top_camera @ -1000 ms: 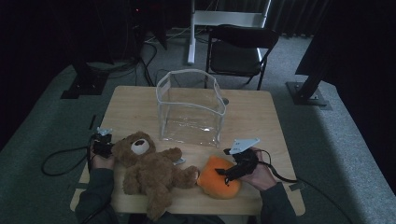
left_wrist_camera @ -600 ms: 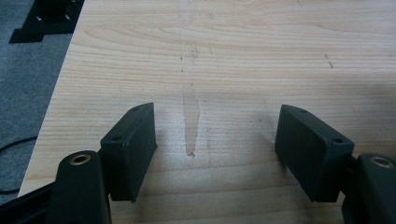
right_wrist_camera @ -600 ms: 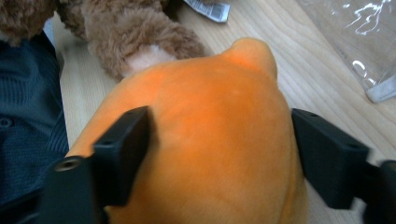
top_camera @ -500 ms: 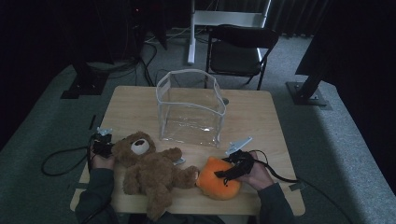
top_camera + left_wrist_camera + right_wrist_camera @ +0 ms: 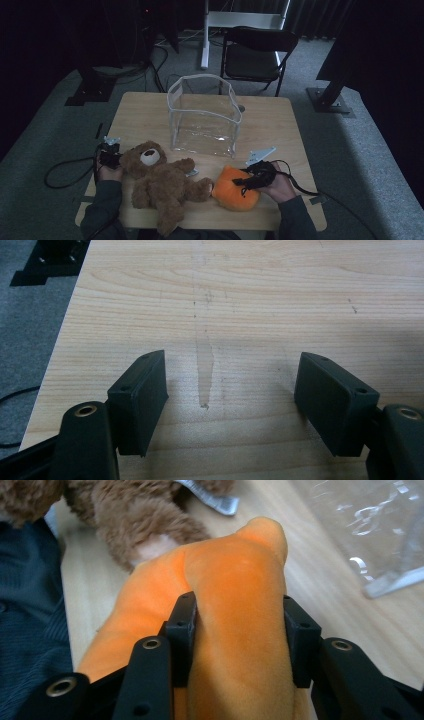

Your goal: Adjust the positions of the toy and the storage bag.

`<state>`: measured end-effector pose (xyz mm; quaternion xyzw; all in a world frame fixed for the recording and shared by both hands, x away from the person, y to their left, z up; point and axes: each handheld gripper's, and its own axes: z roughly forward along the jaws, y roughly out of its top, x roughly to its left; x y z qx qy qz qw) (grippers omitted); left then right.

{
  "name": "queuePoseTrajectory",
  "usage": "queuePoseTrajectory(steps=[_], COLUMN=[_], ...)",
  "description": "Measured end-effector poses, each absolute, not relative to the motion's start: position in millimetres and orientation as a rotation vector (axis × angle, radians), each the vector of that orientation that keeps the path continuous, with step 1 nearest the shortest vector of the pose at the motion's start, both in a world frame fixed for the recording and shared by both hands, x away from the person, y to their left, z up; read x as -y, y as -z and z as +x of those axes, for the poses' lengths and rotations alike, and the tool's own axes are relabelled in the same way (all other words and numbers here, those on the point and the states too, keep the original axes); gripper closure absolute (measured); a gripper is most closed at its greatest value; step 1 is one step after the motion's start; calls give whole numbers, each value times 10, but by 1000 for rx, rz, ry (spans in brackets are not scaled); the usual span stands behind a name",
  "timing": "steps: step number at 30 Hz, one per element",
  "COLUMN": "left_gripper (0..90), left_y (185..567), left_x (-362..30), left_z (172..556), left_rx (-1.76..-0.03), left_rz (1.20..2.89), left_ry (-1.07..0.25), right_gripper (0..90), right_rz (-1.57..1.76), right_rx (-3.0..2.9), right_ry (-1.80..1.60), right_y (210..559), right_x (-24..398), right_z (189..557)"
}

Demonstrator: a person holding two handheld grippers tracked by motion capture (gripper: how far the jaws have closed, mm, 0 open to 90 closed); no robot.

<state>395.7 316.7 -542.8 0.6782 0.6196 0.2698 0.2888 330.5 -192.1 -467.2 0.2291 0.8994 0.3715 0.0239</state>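
The grasp is the step in hand: the orange plush toy (image 5: 235,188), at the lower centre of the high view beside the teddy bear (image 5: 162,182), has just been closed on by the right gripper (image 5: 239,622), whose pads press its sides. The left gripper (image 5: 232,400) is held open over bare table (image 5: 260,295). A lift toward the clear bag (image 5: 204,116) is judged next.

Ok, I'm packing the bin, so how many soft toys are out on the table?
2: a brown teddy bear lying at the front left, and an orange plush right of it, pinched by the right tool.
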Motion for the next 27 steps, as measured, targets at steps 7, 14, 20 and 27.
queuePoseTrajectory(steps=[7,14,20,27], left_gripper=[297,297,297,297], left_y=[5427,5427,5427,5427], left_x=[-3166,-3166,-3165,-3163], left_z=[3957,3957,3958,3956], left_rx=[-1655,-1656,-1656,-1659], left_rz=[1811,1812,1811,1809], left_ry=[-719,-719,-719,-720], right_gripper=[589,587,586,586], right_rz=[786,885,973,1052], right_rx=[-2693,-2593,-2509,-2406], right_ry=[-1135,-1116,-1107,-1102], right_y=[4617,4589,4566,4545], right_x=[2117,2264,2412,2571], right_z=[3333,3400,3478,3591])
